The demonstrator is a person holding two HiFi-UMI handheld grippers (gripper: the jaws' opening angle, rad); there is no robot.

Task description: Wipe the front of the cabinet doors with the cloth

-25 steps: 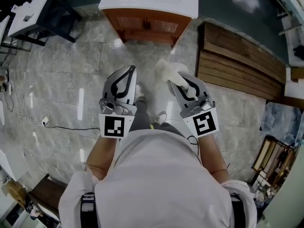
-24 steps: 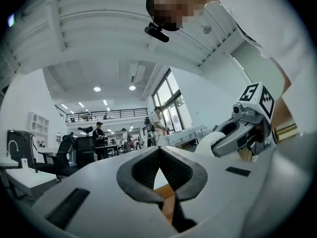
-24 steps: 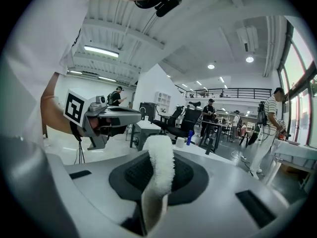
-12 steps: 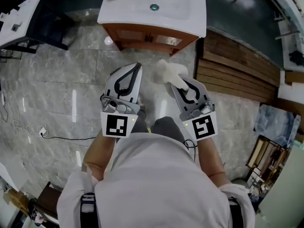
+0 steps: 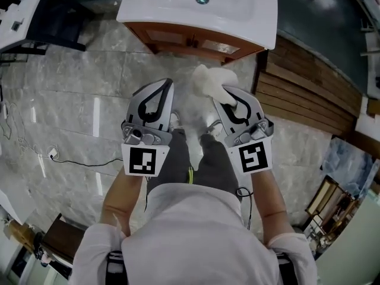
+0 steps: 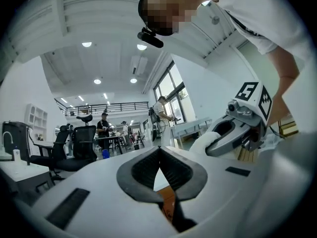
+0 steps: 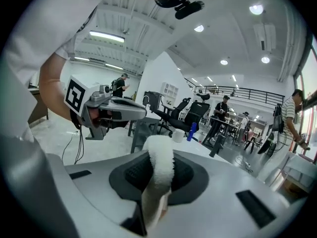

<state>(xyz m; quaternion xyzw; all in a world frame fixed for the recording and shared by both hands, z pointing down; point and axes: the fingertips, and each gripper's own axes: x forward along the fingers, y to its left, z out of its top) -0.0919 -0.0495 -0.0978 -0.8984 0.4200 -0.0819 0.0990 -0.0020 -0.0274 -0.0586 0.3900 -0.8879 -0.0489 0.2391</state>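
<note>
The cabinet stands at the top of the head view, with orange-brown wooden doors under a white sink top. A white cloth sticks out of my right gripper, whose jaws are shut on it; in the right gripper view the cloth runs up between the pads. My left gripper is beside it, shut with nothing in it, its jaws pressed together. Both grippers hang above the floor, short of the doors and apart from them.
Dark wooden slats lie on the floor right of the cabinet. A black table stands at the far left. A cable and plug trail over the marble floor at left. The person's feet are below the grippers.
The cabinet has drawn nearer and slid right in the head view as the person steps toward it. Both grippers keep their pose, and the cloth stays in the right one.
</note>
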